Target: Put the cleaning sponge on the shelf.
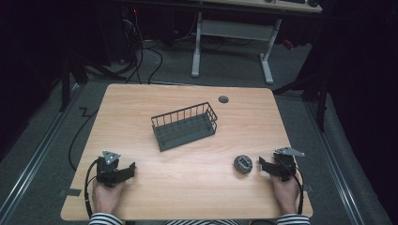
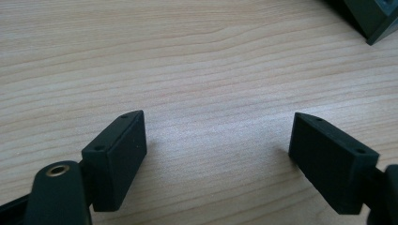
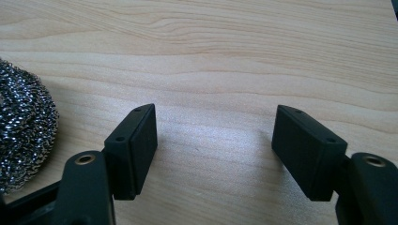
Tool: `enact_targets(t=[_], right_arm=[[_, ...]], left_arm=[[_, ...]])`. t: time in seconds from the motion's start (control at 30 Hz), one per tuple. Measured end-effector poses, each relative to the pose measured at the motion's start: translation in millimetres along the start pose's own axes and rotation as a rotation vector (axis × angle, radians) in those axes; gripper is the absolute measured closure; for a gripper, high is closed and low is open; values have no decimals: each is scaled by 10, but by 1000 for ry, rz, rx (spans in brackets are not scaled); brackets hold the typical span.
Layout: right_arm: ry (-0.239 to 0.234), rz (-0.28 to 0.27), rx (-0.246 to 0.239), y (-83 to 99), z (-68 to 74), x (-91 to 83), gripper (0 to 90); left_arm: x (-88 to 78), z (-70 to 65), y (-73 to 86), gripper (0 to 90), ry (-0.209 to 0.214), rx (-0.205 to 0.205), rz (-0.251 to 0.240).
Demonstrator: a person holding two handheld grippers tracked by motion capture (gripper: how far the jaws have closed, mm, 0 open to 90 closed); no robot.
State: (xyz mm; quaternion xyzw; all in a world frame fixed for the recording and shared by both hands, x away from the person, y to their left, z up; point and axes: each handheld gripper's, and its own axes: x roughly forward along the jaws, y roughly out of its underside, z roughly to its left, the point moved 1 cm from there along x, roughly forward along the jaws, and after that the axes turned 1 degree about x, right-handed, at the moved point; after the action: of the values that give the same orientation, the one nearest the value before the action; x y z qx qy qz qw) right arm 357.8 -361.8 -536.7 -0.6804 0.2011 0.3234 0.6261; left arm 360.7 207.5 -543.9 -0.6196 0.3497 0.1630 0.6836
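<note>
A round steel wool scourer [image 1: 243,164] lies on the wooden table near the front right; in the right gripper view the scourer [image 3: 23,136] sits at the left edge, just outside the jaws. A black wire basket [image 1: 184,125] stands in the middle of the table, with nothing in it. My right gripper [image 1: 264,165] rests on the table just right of the scourer, open, with bare wood between its jaws [image 3: 213,145]. My left gripper [image 1: 130,169] rests at the front left, open over bare wood [image 2: 218,154].
The wooden table [image 1: 141,103] has a dark cable grommet [image 1: 223,99] near its far edge. A dark corner of the basket [image 2: 375,18] shows at the top right of the left gripper view. Beyond the table stand a white desk frame [image 1: 232,42] and loose floor cables.
</note>
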Motion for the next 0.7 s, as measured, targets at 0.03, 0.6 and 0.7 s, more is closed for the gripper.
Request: enact_targets(t=[0.03,0.6,0.7], right_arm=[[0,0,0,0,0,0,317],[0,0,1,0,0,0,317],[0,0,1,0,0,0,317]], left_arm=[[0,-2,0,199,-2,-5,-2],[-71,-25,-94,237,65,-70,12],[-90,-59,-142,239,75,-66,12]])
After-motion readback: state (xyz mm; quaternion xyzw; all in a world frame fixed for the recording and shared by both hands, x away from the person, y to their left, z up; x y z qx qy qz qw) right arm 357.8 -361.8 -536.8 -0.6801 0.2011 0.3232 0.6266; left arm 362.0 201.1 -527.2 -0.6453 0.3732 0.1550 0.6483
